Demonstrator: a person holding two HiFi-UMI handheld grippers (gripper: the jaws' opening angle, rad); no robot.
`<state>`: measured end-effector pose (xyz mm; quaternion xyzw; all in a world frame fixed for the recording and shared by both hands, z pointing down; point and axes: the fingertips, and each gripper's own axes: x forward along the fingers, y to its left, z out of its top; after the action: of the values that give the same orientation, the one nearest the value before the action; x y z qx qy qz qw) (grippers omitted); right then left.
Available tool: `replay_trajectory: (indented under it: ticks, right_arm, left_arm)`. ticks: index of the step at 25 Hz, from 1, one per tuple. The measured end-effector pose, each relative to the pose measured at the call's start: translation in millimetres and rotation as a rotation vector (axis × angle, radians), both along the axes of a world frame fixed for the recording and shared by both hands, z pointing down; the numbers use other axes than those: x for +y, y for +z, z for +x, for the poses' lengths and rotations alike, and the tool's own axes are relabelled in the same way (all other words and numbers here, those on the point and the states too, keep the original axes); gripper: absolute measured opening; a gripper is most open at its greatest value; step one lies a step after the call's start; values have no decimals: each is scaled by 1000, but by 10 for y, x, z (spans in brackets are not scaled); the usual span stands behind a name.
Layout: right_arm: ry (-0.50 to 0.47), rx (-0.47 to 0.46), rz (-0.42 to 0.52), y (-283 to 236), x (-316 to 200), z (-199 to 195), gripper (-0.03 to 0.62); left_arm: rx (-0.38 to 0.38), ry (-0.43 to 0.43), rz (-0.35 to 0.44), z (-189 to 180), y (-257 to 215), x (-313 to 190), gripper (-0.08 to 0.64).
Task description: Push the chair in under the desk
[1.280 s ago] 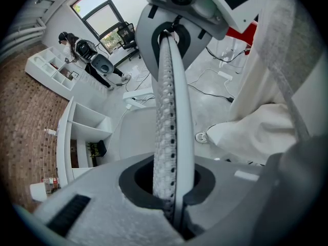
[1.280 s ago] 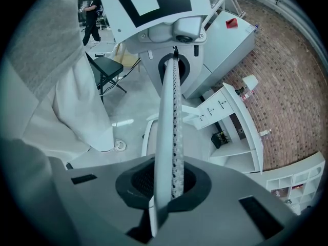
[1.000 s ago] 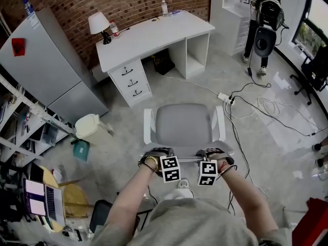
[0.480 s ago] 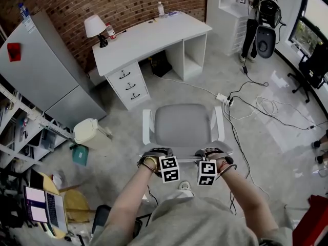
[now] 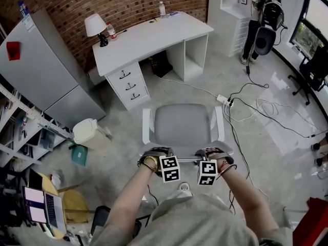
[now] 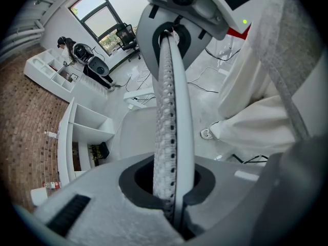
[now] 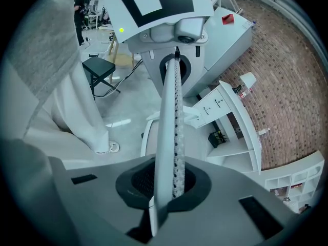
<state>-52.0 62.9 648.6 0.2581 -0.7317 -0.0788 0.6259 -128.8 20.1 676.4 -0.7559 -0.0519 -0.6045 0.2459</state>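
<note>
A grey-seated chair (image 5: 183,124) with white armrests stands on the floor, a short way in front of the white desk (image 5: 154,35). Its seat faces the opening under the desk. My left gripper (image 5: 160,159) is shut on the top edge of the chair's backrest, and my right gripper (image 5: 209,158) is shut on it just to the right. In the left gripper view the perforated backrest edge (image 6: 171,111) runs straight out from between the jaws. The right gripper view shows the same backrest edge (image 7: 171,117) clamped in its jaws.
A drawer unit (image 5: 132,83) fills the desk's left side; a dark object (image 5: 164,63) sits in the open bay. A power strip with cables (image 5: 224,97) lies right of the chair. A bin (image 5: 88,132) stands left. A person (image 5: 264,14) stands at the far right.
Both grippers stay clamped on the backrest. The view has shifted slightly, with the desk a touch higher in the frame; the chair looks the same.
</note>
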Motion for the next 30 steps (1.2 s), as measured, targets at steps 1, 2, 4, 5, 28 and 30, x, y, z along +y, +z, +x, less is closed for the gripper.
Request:
replay_trajectory:
  ticks: [1,2,4,5,28,30]
  right_arm:
    - [-2,1,0,-2,-20,5,12]
    - [-4,2,-1,-5,-43,13,12]
    - [-8,4,2,-18,-98,26,12]
    - [-11,5,5,-23,-129,30,12]
    - [-48,21,30,25,-622,192,11]
    - [-46,24,29,26,-666,212,11]
  left_arm:
    - [0,-3,-1,3,-1,-17,25]
    - [-1,-6,-2,6,-5,-37,25]
    - [-2,-12,-1,12,-18,-85,25]
    - [-3,-16,0,14,-22,-112,25]
    - [-2,-52,7,156,16,-565,25]
    - [-2,-51,4,174,17,-608,23]
